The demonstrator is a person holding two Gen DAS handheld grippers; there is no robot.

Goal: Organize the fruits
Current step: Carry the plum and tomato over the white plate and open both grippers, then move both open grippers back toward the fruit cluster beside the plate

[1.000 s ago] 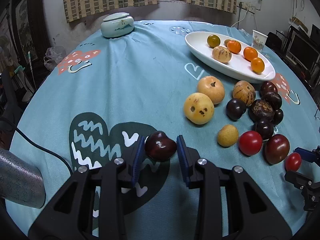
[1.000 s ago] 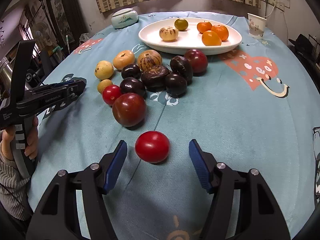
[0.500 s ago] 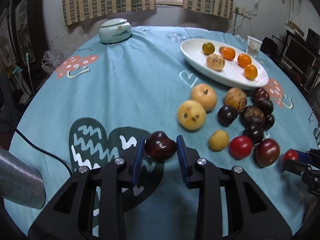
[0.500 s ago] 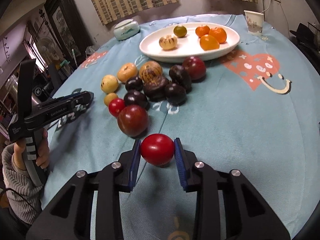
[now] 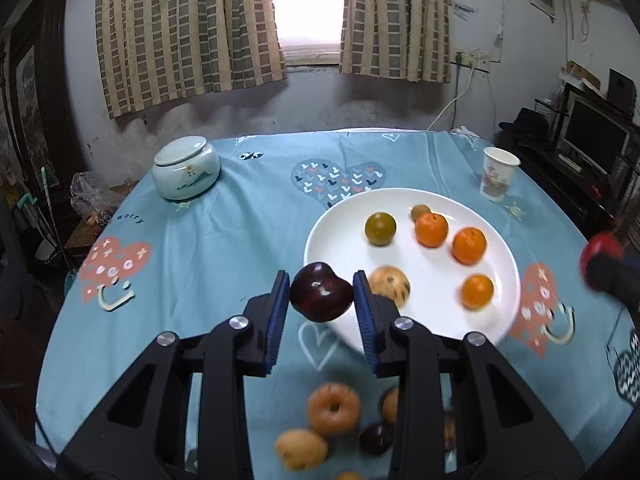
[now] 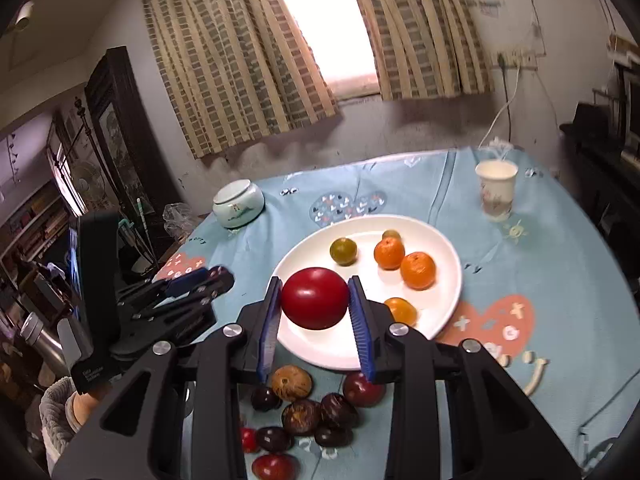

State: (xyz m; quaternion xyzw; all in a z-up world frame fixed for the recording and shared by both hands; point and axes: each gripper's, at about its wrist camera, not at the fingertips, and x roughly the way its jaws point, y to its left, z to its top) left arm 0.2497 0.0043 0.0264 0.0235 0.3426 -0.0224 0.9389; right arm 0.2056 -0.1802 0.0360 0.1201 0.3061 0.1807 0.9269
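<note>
Gripping dark plum, left tongs near plate; right tongs clamp tomato above plate

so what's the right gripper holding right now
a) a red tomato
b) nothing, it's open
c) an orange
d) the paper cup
a: in the right wrist view the right gripper is shut on a red tomato, pinched between its blue pads above the white plate.
</note>
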